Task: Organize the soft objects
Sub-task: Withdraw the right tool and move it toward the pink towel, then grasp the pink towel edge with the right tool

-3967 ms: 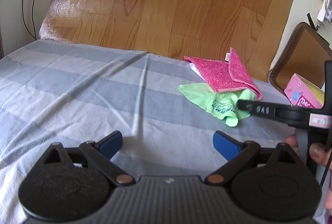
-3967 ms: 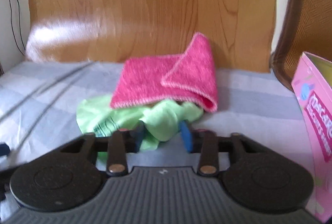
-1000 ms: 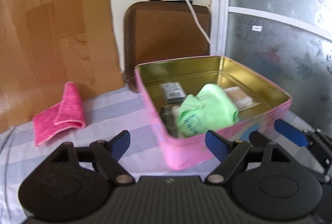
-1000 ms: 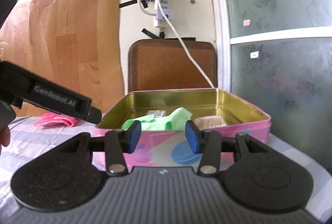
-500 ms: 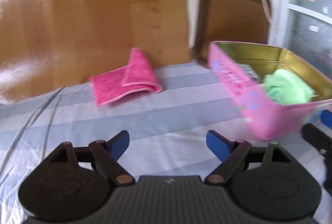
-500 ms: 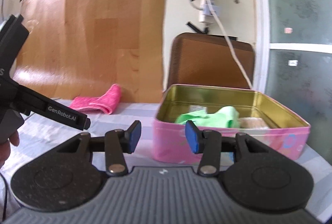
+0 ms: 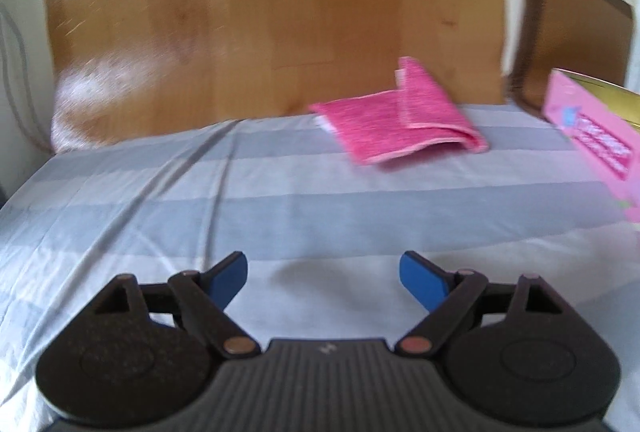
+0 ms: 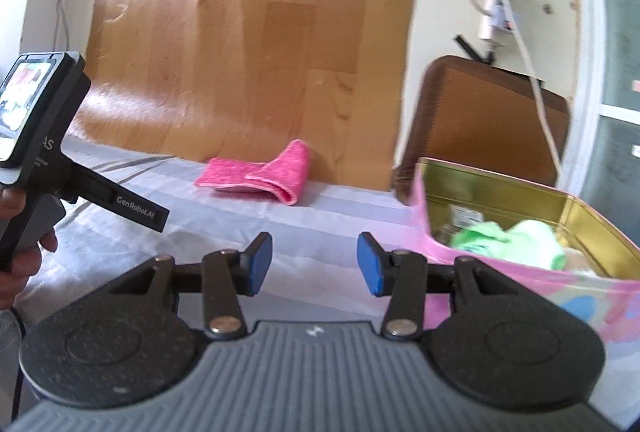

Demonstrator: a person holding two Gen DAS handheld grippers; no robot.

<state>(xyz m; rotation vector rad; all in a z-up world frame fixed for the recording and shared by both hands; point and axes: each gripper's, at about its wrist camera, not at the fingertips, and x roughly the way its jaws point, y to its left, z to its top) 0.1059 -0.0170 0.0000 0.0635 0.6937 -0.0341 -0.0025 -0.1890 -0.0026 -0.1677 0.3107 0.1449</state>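
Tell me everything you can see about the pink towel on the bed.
The pink towel is fuzzy terry-like cloth with a paler edge, folded over itself, one flap lying on top. It rests flat on the striped bedsheet near the wooden board, left of the pink tin. Nothing grips it; neither hand-held gripper touches it.

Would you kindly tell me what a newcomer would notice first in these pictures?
The folded pink cloth stands out, lying alone on the striped sheet near the wooden board. To its right sits the open pink tin, gold inside, with a green cloth bundled in it. Both hand-held grippers, left and right, are open and hold nothing.
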